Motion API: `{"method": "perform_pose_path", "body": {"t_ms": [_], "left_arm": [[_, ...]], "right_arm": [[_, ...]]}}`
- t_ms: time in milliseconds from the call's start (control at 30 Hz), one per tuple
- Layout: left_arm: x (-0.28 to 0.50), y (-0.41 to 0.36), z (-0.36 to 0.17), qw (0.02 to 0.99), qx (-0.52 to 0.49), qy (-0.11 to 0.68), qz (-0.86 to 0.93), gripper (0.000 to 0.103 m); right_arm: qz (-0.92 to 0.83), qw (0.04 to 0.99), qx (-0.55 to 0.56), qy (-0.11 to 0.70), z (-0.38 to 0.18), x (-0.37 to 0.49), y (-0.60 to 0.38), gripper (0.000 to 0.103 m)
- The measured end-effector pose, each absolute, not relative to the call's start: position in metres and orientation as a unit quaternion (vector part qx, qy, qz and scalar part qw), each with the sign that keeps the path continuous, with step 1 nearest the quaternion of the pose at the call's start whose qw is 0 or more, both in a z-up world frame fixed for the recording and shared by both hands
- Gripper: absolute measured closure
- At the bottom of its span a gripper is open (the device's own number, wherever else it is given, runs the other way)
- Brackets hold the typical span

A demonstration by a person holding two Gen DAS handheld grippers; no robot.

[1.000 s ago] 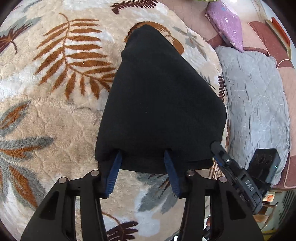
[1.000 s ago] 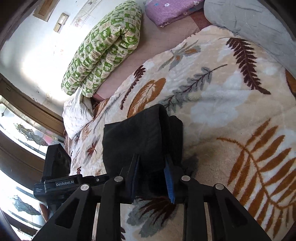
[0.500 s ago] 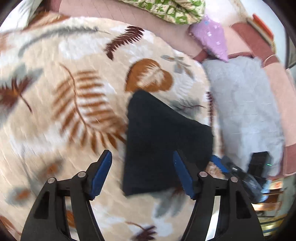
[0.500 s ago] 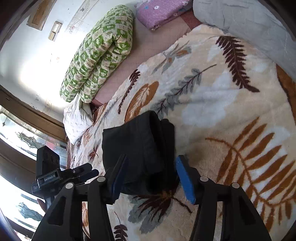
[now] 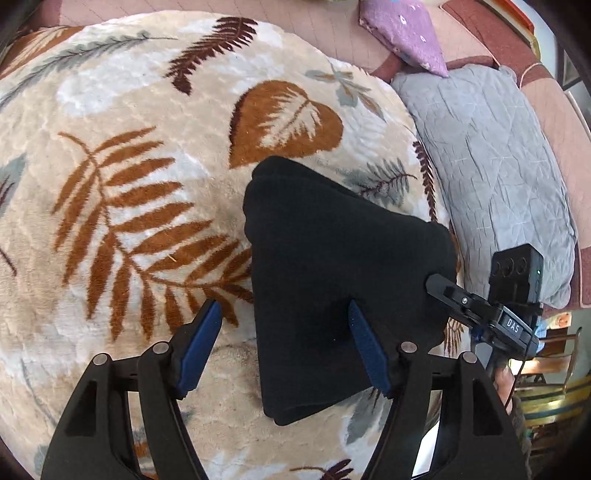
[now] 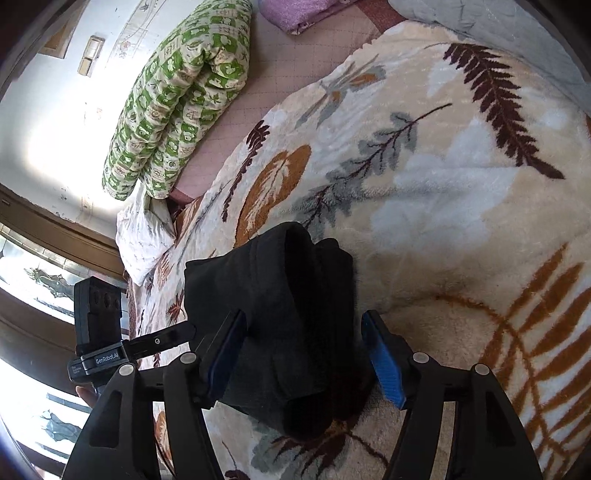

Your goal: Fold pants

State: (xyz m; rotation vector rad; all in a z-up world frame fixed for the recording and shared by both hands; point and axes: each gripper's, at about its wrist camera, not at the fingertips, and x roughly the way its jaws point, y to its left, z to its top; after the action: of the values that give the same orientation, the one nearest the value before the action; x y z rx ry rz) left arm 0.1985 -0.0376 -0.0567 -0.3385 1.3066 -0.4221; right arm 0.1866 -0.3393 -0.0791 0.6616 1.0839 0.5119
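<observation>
The black pants [image 5: 332,266] lie folded into a compact bundle on the leaf-patterned blanket [image 5: 129,147]. My left gripper [image 5: 284,339] is open above the bundle's near left edge, its blue pads apart and holding nothing. The right gripper shows at the right of the left wrist view [image 5: 480,310], beside the bundle. In the right wrist view the folded pants [image 6: 280,317] lie between the open blue pads of my right gripper [image 6: 303,354], which holds nothing. The left gripper shows at the left of that view [image 6: 133,339].
A grey quilted pillow [image 5: 498,166] and a purple cushion [image 5: 406,33] lie past the blanket's right edge. A green patterned rolled quilt [image 6: 177,99] and a white pillow [image 6: 144,236] lie by the wall. Chairs [image 5: 546,354] stand beyond the bed edge.
Both grippers opened and let go of the pants, then drew back and up. The folded bundle now rests on the blanket.
</observation>
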Motion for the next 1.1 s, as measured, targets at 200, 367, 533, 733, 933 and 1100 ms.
{"method": "perform_pose_path", "body": {"t_ms": [200, 367, 533, 733, 933, 1100], "left_arm": [[0.198, -0.047, -0.067, 0.76, -0.163, 0.588, -0.223, 0.016], [0.193, -0.059, -0.071, 0.747, -0.195, 0.579, -0.262, 0.043], [0.19, -0.036, -0.069, 0.733, -0.259, 0.571, -0.265, 0.071], [0.169, -0.05, -0.052, 0.764, -0.194, 0.562, -0.252, 0.074], [0.131, -0.057, -0.026, 0.802, -0.139, 0.537, -0.223, 0.074], [0.105, -0.043, -0.011, 0.819, -0.123, 0.524, -0.2, 0.074]], "right_arm": [[0.269, 0.75, 0.337, 0.502, -0.101, 0.193, -0.342, 0.034], [0.296, 0.741, 0.326, 0.508, -0.105, 0.201, -0.345, 0.054], [0.311, 0.741, 0.289, 0.519, -0.108, 0.209, -0.341, 0.069], [0.311, 0.747, 0.281, 0.516, -0.092, 0.194, -0.338, 0.072], [0.305, 0.75, 0.288, 0.511, -0.078, 0.166, -0.341, 0.072], [0.309, 0.754, 0.282, 0.506, -0.064, 0.144, -0.325, 0.072]]}}
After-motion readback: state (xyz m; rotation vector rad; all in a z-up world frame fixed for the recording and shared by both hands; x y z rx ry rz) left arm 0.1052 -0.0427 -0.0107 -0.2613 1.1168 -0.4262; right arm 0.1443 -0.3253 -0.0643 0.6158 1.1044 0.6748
